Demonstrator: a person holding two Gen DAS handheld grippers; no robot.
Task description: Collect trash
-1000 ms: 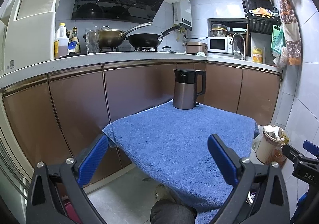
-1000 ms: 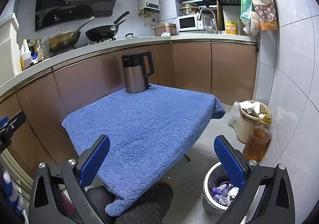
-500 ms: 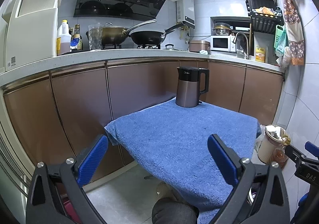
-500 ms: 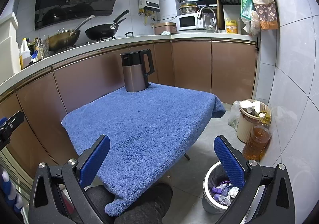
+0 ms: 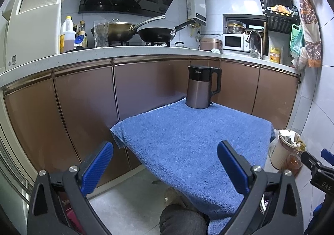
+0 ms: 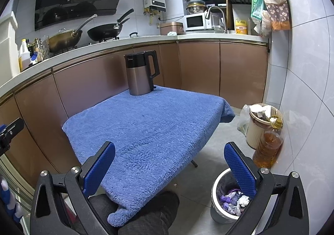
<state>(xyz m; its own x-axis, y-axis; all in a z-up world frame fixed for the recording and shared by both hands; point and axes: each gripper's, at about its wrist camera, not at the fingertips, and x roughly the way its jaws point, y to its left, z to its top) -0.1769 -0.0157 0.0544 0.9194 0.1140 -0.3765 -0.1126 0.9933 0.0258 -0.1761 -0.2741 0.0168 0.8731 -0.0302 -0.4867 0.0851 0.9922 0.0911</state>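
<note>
On the blue towel (image 6: 150, 128) that is covering the small table, nothing but a kettle (image 6: 141, 73) is being seen, standing upright near the far edge, and no loose trash is being shown on the rest of the cloth in either view. Below the table's right edge, on the floor, a small bin (image 6: 226, 203) is being shown partly filled with crumpled wrappers and paper, and a taller beige bin (image 6: 255, 128) heaped with paper is being seen by the wall, just beside a bottle of amber liquid (image 6: 268, 143). The left gripper (image 5: 165, 165) is being held above the near left corner of the table with its jaws spread wide and nothing between them; the right gripper (image 6: 170, 165) is being held over the near edge in the same way, wide apart and empty, its right finger (image 6: 240, 167) appearing in front of the small bin. The collecting is being judged as finished or nearly so, since the only trash being seen is already lying inside the bins. Whether scraps are being left on the floor under the table cannot be told, as that area is being hidden by the cloth and by a person's knees (image 6: 146, 216).
</note>
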